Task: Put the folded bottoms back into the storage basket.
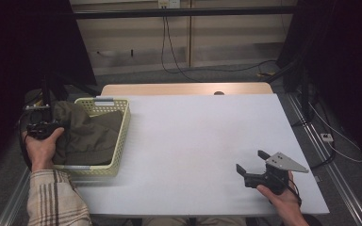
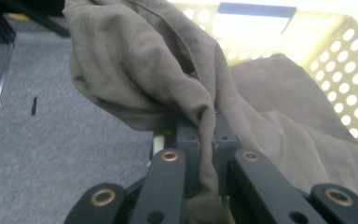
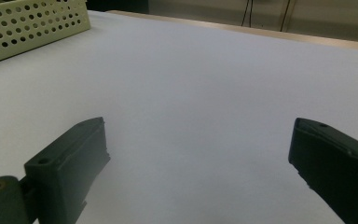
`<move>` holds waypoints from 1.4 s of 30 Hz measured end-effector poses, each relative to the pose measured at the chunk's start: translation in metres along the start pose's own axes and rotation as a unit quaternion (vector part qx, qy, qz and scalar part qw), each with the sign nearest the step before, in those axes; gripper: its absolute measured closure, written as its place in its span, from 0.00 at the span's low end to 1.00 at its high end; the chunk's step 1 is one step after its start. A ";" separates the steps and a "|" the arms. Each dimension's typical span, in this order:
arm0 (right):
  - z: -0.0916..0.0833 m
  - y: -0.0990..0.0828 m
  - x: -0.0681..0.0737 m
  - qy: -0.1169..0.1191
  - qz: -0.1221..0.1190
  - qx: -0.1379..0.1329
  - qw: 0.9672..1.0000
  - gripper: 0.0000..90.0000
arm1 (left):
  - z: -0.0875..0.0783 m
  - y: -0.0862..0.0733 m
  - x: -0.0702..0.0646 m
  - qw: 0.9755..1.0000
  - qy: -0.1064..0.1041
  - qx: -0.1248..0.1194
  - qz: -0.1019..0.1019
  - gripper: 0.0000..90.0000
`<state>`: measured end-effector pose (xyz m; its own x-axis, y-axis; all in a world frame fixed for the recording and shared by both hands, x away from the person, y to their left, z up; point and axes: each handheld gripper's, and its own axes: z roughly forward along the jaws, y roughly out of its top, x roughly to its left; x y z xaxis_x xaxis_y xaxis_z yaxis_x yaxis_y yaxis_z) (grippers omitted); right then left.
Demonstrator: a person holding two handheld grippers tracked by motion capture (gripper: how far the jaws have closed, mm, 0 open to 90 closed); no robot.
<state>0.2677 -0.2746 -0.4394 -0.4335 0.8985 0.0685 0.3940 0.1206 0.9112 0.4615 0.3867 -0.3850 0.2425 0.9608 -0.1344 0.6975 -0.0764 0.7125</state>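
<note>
white table [image 1: 193, 141] | left hand-held gripper [image 2: 207, 140] pinching olive cloth [image 2: 144, 70] | right hand-held gripper [image 3: 198, 158] wide apart

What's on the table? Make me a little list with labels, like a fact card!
table: white top
basket: pale yellow, holes in its walls, at the table's left edge
cloth: olive-brown, crumpled, mostly in the basket
left gripper: jaws shut on a fold of the cloth
right gripper: jaws wide apart, holding nothing, over bare table

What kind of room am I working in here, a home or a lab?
Probably a lab or test cell, not a home: a bare white table on grey carpet, black frame rails overhead, loose cables along the back wall.
</note>
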 end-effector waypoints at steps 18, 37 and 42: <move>0.000 0.000 0.000 0.000 0.000 -0.001 1.000 0.05 | -0.036 0.014 -0.011 0.997 0.020 -0.073 -0.004 0.49; 0.000 0.000 0.000 0.002 0.000 0.000 1.000 0.05 | 0.039 0.018 -0.068 0.997 -0.002 0.032 0.072 0.89; 0.000 0.000 0.001 0.001 -0.001 0.000 1.000 0.05 | 0.047 0.012 -0.067 0.994 0.027 0.072 0.083 1.00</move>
<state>0.2675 -0.2740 -0.4395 -0.4365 0.8972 0.0670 0.3930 0.1231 0.9112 0.4856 0.3085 -0.3996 0.3285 0.9444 0.0162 0.7417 -0.2685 0.6146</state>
